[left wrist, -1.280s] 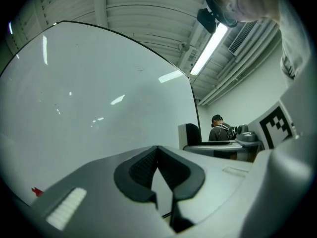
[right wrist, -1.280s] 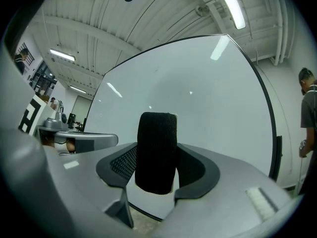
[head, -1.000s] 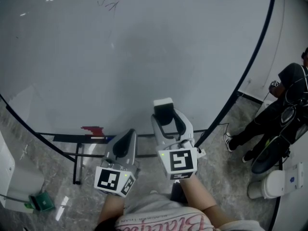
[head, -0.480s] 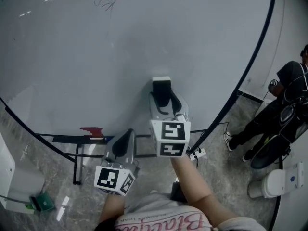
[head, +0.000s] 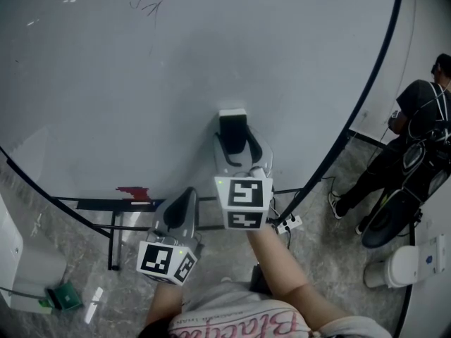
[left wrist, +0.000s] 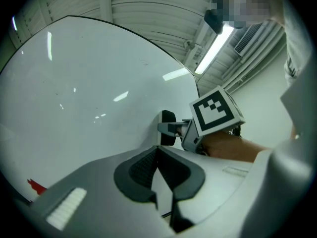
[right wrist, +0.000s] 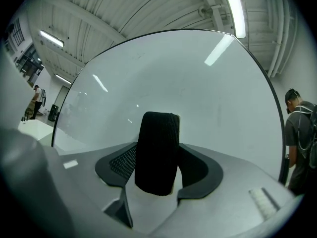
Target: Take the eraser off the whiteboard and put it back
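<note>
The large whiteboard (head: pixel 211 62) fills the head view, with a faint scribble (head: pixel 149 3) near its top. My right gripper (head: pixel 233 138) is shut on the eraser (head: pixel 233 127), a black felt block with a white back, held up against the board's lower middle. Whether the eraser touches the board I cannot tell. In the right gripper view the eraser (right wrist: pixel 157 152) stands upright between the jaws, with the whiteboard (right wrist: pixel 198 98) behind it. My left gripper (head: pixel 182 206) hangs lower and to the left, shut on nothing. The left gripper view shows the eraser (left wrist: pixel 168 128) beside the right gripper's marker cube (left wrist: pixel 216 112).
A small red object (head: pixel 134 191) lies on the board's tray rail. The board's black stand (head: pixel 113 238) rests on a marbled floor. A person in dark clothes (head: pixel 412 153) stands at the right by a white bin (head: pixel 398 270). A power strip (head: pixel 287 224) lies on the floor.
My right gripper has risen with the eraser and tipped toward the board, its marker cube turning to face up. The left gripper has barely moved. The person at right shifted slightly.
</note>
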`<move>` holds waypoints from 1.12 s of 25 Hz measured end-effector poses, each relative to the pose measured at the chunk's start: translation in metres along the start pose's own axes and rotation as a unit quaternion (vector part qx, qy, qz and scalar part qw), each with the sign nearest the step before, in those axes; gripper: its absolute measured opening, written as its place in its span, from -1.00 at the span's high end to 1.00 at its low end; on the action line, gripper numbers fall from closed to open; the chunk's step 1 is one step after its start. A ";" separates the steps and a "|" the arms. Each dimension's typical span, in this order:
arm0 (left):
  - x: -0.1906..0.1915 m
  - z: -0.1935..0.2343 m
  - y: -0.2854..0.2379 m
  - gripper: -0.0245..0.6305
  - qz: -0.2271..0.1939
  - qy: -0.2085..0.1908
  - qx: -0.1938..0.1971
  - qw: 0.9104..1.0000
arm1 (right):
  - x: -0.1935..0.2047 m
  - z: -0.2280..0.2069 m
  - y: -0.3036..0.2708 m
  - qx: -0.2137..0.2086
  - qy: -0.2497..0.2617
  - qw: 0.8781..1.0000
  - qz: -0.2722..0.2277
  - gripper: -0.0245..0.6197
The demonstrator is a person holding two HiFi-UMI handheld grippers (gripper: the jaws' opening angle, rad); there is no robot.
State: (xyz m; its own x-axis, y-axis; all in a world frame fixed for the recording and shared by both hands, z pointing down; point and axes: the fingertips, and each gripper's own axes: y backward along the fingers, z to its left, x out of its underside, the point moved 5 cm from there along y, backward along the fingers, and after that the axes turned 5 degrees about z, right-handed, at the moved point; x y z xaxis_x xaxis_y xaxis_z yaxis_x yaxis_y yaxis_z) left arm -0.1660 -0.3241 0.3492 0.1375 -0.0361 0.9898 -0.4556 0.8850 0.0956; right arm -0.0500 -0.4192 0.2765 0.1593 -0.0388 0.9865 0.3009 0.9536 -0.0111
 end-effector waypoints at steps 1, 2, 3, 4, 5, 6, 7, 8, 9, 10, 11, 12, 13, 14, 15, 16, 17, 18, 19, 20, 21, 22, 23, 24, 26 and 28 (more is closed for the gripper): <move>0.000 -0.001 0.000 0.93 0.000 0.000 0.001 1.000 | 0.001 0.001 0.001 -0.003 0.002 1.000 0.000 0.16; 0.000 -0.001 -0.001 0.93 0.001 -0.001 0.002 1.000 | 0.002 0.001 0.002 -0.006 0.003 1.000 0.001 0.15; 0.000 -0.002 -0.001 0.93 0.002 -0.001 0.003 1.000 | 0.004 0.001 0.004 -0.008 0.003 1.000 0.003 0.14; 0.000 -0.003 -0.002 0.93 0.002 -0.002 0.005 1.000 | 0.006 0.001 0.007 -0.009 0.002 1.000 0.006 0.14; 0.000 -0.004 -0.002 0.93 0.002 -0.002 0.007 1.000 | 0.010 0.000 0.010 -0.010 -0.001 1.000 0.009 0.14; 0.000 -0.005 -0.002 0.93 0.001 -0.003 0.009 1.000 | 0.014 0.000 0.014 -0.012 -0.003 1.000 0.011 0.15; 0.000 -0.005 -0.002 0.93 0.001 -0.004 0.010 1.000 | 0.018 0.000 0.019 -0.012 -0.006 1.000 0.013 0.16; 0.001 -0.005 -0.002 0.93 0.001 -0.004 0.011 1.000 | 0.022 0.000 0.024 -0.013 -0.008 1.000 0.015 0.23; 0.001 -0.006 -0.003 0.93 0.002 -0.004 0.012 1.000 | 0.027 0.000 0.029 -0.012 -0.010 1.000 0.017 0.30; 0.002 -0.006 -0.003 0.93 0.002 -0.004 0.013 1.000 | 0.032 0.001 0.034 -0.012 -0.011 1.000 0.019 0.41; 0.002 -0.007 -0.003 0.93 0.003 -0.004 0.014 1.000 | 0.037 0.002 0.039 -0.013 -0.011 1.000 0.021 0.51; 0.003 -0.007 -0.003 0.93 0.004 -0.005 0.015 1.000 | 0.042 0.004 0.045 -0.017 -0.011 1.000 0.021 0.62; 0.003 -0.008 -0.003 0.93 0.005 -0.005 0.017 1.000 | 0.045 0.006 0.050 -0.025 -0.010 1.000 0.017 0.70; 0.003 -0.008 -0.004 0.93 0.005 -0.006 0.018 1.000 | 0.048 0.009 0.055 -0.035 -0.010 0.999 0.010 0.81; 0.003 -0.009 -0.004 0.93 0.005 -0.006 0.020 1.000 | 0.050 0.012 0.061 -0.045 -0.011 0.999 0.002 0.92; 0.003 -0.009 -0.004 0.93 0.006 -0.007 0.022 1.000 | 0.051 0.014 0.066 -0.054 -0.012 0.998 -0.007 0.92; 0.003 -0.009 -0.004 0.93 0.006 -0.007 0.023 1.000 | 0.052 0.017 0.071 -0.063 -0.013 0.998 -0.013 0.92; 0.003 -0.009 -0.004 0.93 0.005 -0.008 0.025 1.000 | 0.054 0.019 0.076 -0.073 -0.014 0.997 -0.016 0.92; 0.003 -0.010 -0.004 0.93 0.005 -0.008 0.026 1.000 | 0.055 0.022 0.081 -0.082 -0.013 0.996 -0.018 0.92; 0.003 -0.010 -0.003 0.93 0.004 -0.008 0.028 1.000 | 0.057 0.024 0.086 -0.090 -0.009 0.996 -0.021 0.92; 0.003 -0.011 -0.003 0.93 0.003 -0.008 0.030 1.000 | 0.060 0.027 0.091 -0.096 -0.005 0.995 -0.022 0.92; 0.003 -0.012 -0.003 0.93 0.002 -0.009 0.032 0.999 | 0.063 0.029 0.096 -0.100 -0.002 0.995 -0.021 0.92; 0.002 -0.012 -0.003 0.93 0.001 -0.009 0.034 0.999 | 0.068 0.031 0.100 -0.103 -0.002 0.995 -0.017 0.92; 0.002 -0.013 -0.003 0.93 0.000 -0.009 0.036 0.999 | 0.073 0.032 0.103 -0.105 -0.006 0.994 -0.012 0.92; 0.002 -0.013 -0.003 0.93 0.000 -0.009 0.038 0.999 | 0.080 0.033 0.107 -0.107 -0.017 0.994 -0.001 0.92; 0.002 -0.013 -0.003 0.93 0.001 -0.008 0.040 0.999 | 0.084 0.033 0.110 -0.106 -0.021 0.994 0.003 0.92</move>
State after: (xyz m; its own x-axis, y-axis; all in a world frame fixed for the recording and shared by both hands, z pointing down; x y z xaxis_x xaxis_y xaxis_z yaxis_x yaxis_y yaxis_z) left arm -0.1527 -0.3205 0.3497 0.1220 -0.0427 0.9916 -0.5250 0.8451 0.1010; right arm -0.0344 -0.3079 0.3633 0.1231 -0.0154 0.9923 0.4915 0.8696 -0.0475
